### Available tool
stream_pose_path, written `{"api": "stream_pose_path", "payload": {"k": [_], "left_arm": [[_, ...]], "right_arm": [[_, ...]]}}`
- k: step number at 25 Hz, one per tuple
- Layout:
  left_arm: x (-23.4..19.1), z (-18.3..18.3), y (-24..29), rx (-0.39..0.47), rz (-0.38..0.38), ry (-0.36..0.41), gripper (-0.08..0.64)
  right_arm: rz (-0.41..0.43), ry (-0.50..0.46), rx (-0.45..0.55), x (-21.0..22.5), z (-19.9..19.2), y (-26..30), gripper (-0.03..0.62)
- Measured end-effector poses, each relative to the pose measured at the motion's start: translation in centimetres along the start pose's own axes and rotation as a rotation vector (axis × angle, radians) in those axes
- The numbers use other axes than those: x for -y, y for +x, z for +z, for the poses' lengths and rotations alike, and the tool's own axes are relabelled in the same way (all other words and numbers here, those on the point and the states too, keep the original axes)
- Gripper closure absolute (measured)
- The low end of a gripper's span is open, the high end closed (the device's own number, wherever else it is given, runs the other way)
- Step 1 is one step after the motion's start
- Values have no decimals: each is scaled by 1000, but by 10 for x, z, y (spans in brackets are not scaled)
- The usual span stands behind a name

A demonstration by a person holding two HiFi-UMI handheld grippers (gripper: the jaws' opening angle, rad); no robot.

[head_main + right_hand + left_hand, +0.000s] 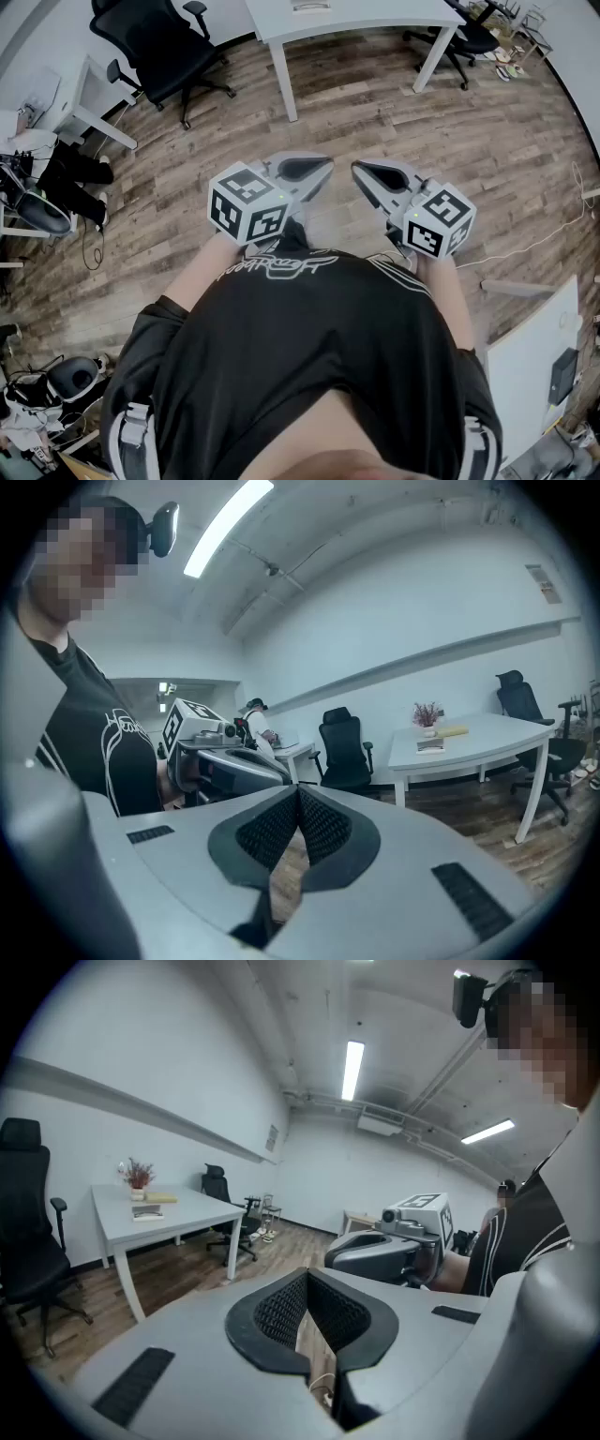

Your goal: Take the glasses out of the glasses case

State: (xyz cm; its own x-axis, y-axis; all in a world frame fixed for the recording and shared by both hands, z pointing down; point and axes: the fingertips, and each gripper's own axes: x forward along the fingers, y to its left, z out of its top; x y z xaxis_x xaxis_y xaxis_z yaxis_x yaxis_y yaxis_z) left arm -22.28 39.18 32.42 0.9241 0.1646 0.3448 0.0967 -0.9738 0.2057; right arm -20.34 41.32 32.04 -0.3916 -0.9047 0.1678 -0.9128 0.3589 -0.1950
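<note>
No glasses case or glasses show in any view. I hold both grippers in front of a person's black shirt (pixel 300 337), above the wooden floor. My left gripper (pixel 323 169) and right gripper (pixel 361 172) point forward, tips close together. In the left gripper view the left gripper (pixel 307 1277) has its dark ribbed pads meeting at the tip, with nothing between them; the right gripper (pixel 380 1249) shows beyond it. The right gripper view shows the right gripper (pixel 298 794) shut the same way and empty, with the left gripper (pixel 225 759) beside it.
A white table (pixel 375 14) stands ahead, with books and a small plant (pixel 138 1176) on it. Black office chairs (pixel 159 47) stand at the left and far right (pixel 469 33). A white desk edge (pixel 530 361) is at the right, and a cable (pixel 525 248) lies on the floor.
</note>
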Motion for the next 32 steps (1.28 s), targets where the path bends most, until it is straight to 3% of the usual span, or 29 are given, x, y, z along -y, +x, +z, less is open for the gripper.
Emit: {"api": "stream_pose_path", "payload": {"k": [15,22,32], "left_arm": [[-6,-10,4,-8,8,-45,552],[-25,-18,-2,-28,32,-79,552],[-68,-8,28,-11,2,-110,552]], "right_arm": [[-9,26,-29,8,-11,3,584],[-64,124,3,29,-17,15,583],[-101,133,-19,79,-10,37,583]]}}
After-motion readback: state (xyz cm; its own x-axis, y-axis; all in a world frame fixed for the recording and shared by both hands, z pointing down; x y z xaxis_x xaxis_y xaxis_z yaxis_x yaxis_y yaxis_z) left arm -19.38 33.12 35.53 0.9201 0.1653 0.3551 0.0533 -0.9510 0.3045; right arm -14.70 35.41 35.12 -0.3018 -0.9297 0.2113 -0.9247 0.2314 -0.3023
